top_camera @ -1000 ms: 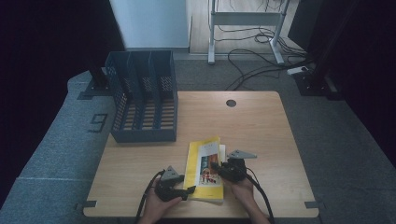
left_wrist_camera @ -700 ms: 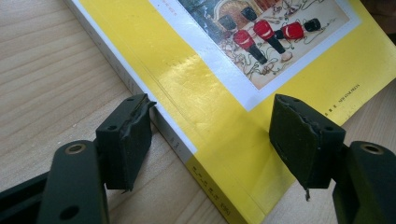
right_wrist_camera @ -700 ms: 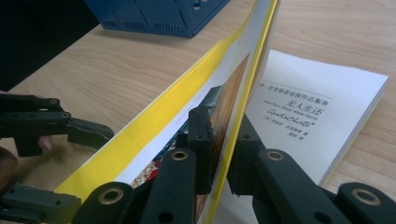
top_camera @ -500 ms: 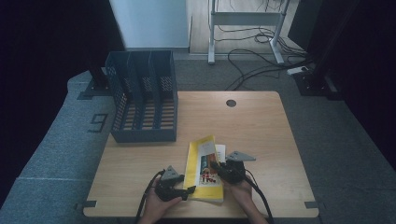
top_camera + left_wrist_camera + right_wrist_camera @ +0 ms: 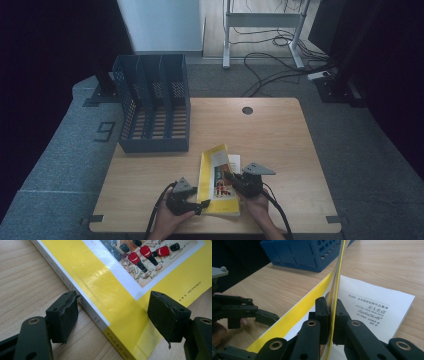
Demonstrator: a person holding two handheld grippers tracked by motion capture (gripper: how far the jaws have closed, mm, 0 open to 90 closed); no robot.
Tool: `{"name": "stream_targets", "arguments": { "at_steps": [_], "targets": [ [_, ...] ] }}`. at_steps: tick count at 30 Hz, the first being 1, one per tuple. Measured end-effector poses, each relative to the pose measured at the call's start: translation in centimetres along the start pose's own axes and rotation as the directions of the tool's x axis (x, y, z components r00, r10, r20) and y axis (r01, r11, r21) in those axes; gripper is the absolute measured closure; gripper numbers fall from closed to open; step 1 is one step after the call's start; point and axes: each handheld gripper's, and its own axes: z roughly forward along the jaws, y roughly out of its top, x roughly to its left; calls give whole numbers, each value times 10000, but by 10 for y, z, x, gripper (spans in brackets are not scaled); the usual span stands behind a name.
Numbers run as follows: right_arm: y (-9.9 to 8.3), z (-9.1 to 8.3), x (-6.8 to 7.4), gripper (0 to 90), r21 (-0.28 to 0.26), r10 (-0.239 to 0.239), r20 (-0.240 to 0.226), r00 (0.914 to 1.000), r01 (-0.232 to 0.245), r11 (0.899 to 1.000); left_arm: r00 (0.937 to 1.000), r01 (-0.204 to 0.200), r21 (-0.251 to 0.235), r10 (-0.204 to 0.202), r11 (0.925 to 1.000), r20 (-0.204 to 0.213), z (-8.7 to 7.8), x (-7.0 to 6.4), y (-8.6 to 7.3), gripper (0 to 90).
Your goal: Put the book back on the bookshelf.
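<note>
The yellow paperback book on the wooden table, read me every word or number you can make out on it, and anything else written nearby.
"Agatha Christie" in script: white title page of the yellow paperback book.
"NEW STAR PRESS": book's yellow cover, small but legible.
"9": grey floor mat left of the wooden table.
Chinese characters on the title page and the spine: too small to read.

1. Before you, a light wooden counter (image 5: 280, 145) stands on grey carpet, with a round cable hole (image 5: 247, 110) near its far edge.
2. A dark blue file rack (image 5: 155, 102) sits on your far left corner.
3. A yellow book (image 5: 216, 187) lies at your near edge, front cover raised.
</note>
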Motion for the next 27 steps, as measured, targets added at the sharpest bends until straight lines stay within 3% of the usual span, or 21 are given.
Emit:
{"name": "stream_targets", "arguments": {
  "at_steps": [15, 27],
  "targets": [
    [4, -5, 2, 872, -481, -181, -279, 9994, 168, 9987, 10000, -4, -181, 5, 9998, 65, 1, 1, 3, 254],
    [8, -11, 7, 878, -917, -458, -395, 9982, 420, 9949, 9970, 592, -388, -571, 9975, 526, 4, 9, 6, 266]
  ]
}}
